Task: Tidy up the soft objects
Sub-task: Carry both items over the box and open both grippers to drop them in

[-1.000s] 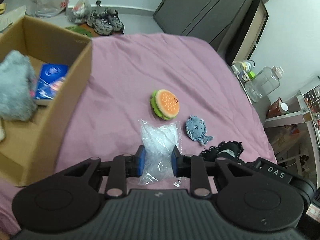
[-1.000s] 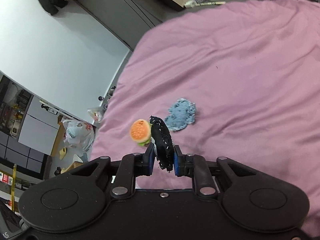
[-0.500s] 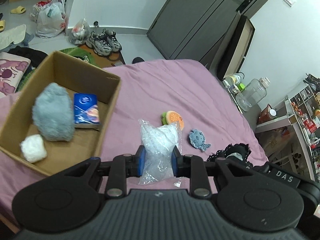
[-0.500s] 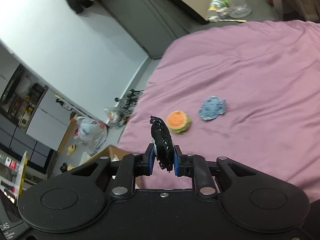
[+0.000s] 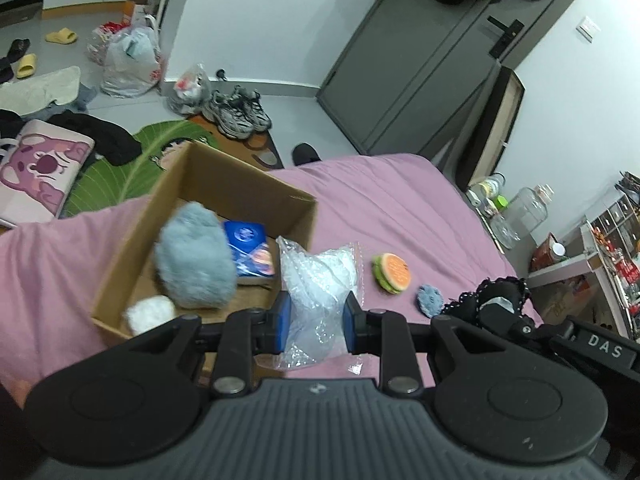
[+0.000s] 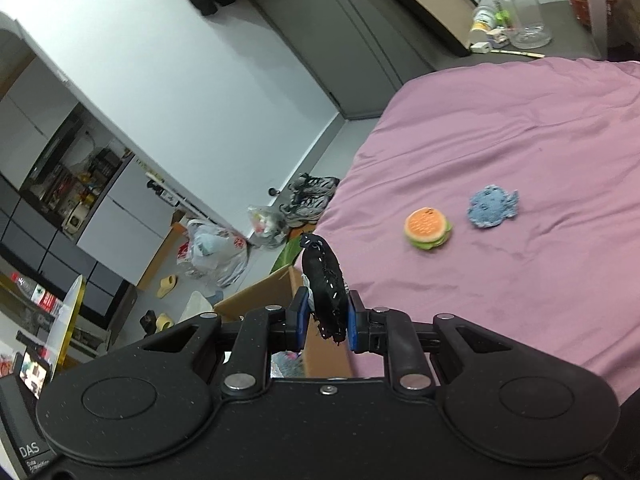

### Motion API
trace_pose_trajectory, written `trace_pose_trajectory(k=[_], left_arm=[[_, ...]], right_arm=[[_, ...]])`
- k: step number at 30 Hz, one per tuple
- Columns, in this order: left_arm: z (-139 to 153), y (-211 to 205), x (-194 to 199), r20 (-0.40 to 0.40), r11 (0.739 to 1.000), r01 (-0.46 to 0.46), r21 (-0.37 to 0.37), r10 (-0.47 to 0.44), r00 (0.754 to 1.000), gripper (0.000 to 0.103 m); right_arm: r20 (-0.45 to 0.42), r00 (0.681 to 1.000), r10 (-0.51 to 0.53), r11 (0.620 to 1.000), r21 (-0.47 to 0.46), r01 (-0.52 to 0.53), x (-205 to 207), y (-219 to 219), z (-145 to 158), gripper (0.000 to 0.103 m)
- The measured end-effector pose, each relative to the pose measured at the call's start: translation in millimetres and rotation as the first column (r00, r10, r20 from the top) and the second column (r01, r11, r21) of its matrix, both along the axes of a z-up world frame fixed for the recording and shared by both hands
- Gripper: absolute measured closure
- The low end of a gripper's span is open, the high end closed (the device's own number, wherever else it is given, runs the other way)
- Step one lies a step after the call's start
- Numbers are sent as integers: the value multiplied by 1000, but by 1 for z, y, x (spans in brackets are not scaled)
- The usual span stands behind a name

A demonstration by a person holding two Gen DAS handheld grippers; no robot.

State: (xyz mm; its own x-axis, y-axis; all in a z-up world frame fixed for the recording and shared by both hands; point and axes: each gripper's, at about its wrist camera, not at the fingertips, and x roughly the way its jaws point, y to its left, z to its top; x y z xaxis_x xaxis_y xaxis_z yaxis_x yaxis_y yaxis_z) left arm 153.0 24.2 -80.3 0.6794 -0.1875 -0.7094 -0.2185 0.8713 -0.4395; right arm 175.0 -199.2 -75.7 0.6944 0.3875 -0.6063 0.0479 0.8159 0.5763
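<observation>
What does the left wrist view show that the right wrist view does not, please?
Only the left wrist view shows the inside of the cardboard box, holding a grey fluffy toy, a blue packet and a white ball, and the left hand-held gripper shut on a clear plastic bag. Only the right wrist view shows the right hand-held gripper pinching a black lacy item between its pads. Both show the burger toy and blue crochet toy on the pink bedsheet.

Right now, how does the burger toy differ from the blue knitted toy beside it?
The burger toy is orange and green, thick and layered; the blue knitted toy is a single colour, flat, with ragged edges. The burger toy lies nearer the cardboard box. Both rest loose on the pink bedsheet, ungripped.
</observation>
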Motion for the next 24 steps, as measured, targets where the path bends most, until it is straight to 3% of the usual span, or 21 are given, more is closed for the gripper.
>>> trace_pose_trajectory(k=[9,24], left_arm=[[-16,37,-4,-33,999,-43,2,43,999,78],[-42,66,8,-95,999,-36,-20,34,995,78]], right_arm=[[5,997,73,997,5,-73,-2,40,4,84],[-19,988,154,988,-14,-155,11,89,-3,84]])
